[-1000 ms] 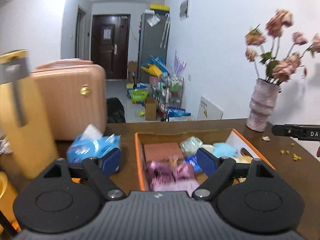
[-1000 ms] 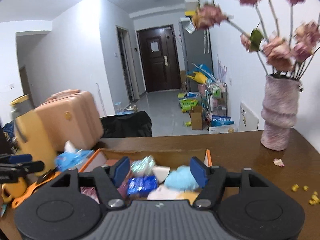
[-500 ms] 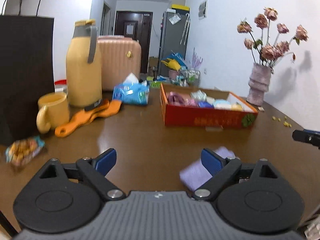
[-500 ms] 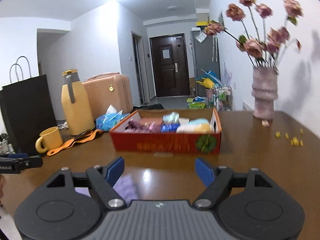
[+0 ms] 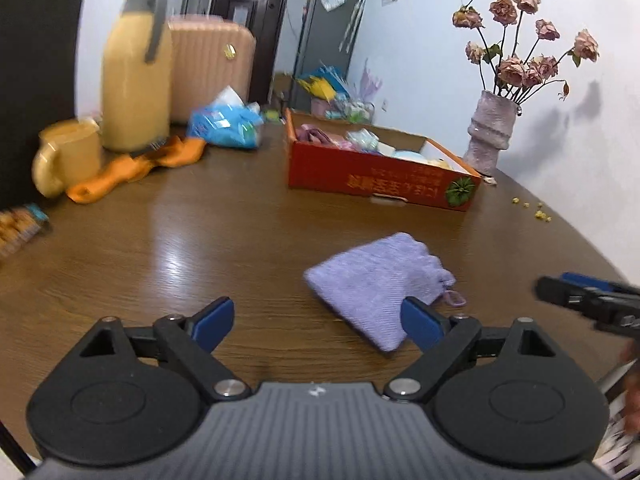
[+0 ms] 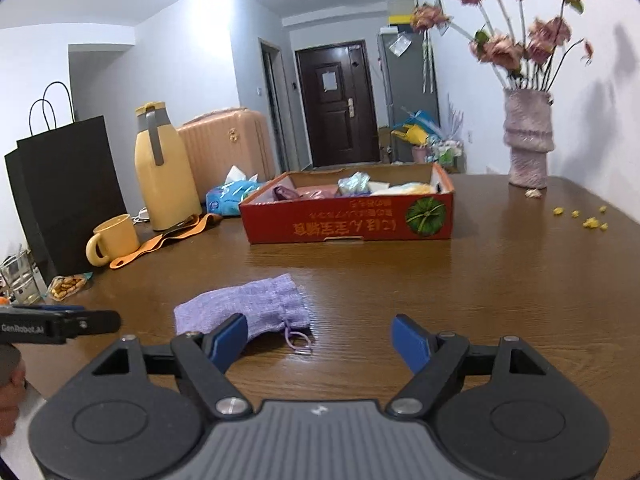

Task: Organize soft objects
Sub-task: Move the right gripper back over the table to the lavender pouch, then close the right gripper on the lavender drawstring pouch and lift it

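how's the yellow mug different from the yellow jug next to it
The yellow mug is short and squat with an open top; the yellow jug is much taller and closed by a lid. The mug's handle is yellow like its body; the jug's is grey. Both share the same pale yellow and stand upright on the table.

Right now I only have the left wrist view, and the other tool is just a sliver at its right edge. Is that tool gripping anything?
Observer: No. The right tool stands open above the table, and its pads touch nothing.
Operator: Where is the purple pouch relative to it?
Observer: Off to its left side, with one corner hidden behind the left finger. The cord loop lies just right of that finger.
Operator: Is there anything left of the mug that I can't see?
Observer: Yes, a metal wire rack sits at the table's far left edge, in front of the black paper bag.
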`<state>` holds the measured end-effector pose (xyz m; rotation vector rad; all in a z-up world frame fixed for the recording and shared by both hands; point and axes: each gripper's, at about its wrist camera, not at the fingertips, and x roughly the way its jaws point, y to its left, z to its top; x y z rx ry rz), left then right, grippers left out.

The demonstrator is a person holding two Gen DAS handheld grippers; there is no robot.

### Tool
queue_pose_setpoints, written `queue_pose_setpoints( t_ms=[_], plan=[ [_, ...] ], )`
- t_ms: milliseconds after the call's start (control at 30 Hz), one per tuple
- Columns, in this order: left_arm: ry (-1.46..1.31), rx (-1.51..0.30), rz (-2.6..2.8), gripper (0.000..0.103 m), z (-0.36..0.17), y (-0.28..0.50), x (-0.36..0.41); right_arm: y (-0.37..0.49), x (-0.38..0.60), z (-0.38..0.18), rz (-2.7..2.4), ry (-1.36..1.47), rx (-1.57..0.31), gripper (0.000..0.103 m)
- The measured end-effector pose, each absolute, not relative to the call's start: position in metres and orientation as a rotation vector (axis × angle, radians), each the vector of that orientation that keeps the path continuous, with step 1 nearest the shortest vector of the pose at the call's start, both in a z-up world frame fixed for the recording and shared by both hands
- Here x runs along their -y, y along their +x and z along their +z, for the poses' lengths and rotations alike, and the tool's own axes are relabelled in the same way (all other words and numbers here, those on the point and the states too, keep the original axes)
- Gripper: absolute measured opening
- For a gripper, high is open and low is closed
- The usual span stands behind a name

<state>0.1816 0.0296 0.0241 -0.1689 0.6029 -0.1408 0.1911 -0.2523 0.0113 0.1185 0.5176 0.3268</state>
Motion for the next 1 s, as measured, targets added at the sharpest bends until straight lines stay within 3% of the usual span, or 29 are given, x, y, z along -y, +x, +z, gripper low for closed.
queue_pose_setpoints(
  t_ms=[100,200,267,333,433,467,600,633,800,900,967,1000],
  plan=[
    [-0.226,-0.634,-0.187,0.083,0.017,0.203,-0.020,0.221,0.241,0.007,0.360,0.145,-0.521,0.078],
    [-0.243,-0.646,-0.202,0.068,0.009,0.224,-0.015,0.258,0.228,-0.002,0.358,0.159,-0.540,0.076],
    [-0.242,-0.668,-0.189,0.046,0.002,0.236,-0.017,0.279,0.221,-0.009,0.348,0.166,-0.564,0.076],
    [-0.257,-0.675,-0.150,0.040,-0.002,0.244,-0.026,0.293,0.214,-0.017,0.341,0.169,-0.583,0.072],
    [-0.295,-0.646,-0.123,0.040,-0.003,0.248,-0.041,0.295,0.202,-0.029,0.367,0.170,-0.614,0.068],
    [-0.291,-0.644,-0.111,0.040,-0.004,0.249,-0.043,0.292,0.198,-0.033,0.365,0.162,-0.621,0.063],
    [-0.351,-0.670,-0.123,0.040,-0.001,0.252,-0.047,0.273,0.187,-0.037,0.350,0.111,-0.621,0.016],
    [-0.364,-0.669,-0.151,0.042,0.002,0.250,-0.046,0.267,0.183,-0.038,0.325,0.059,-0.630,0.013],
    [-0.253,-0.651,-0.268,0.062,0.005,0.230,-0.024,0.227,0.189,-0.028,0.410,0.101,-0.656,0.012],
    [-0.195,-0.609,-0.292,0.057,0.000,0.225,-0.018,0.220,0.200,-0.023,0.319,0.121,-0.608,0.020],
    [-0.192,-0.624,-0.282,0.048,-0.004,0.229,-0.017,0.224,0.211,-0.023,0.316,0.204,-0.610,0.025],
    [-0.193,-0.633,-0.273,0.048,-0.007,0.230,-0.017,0.225,0.216,-0.024,0.331,0.247,-0.611,0.034]
  ],
)
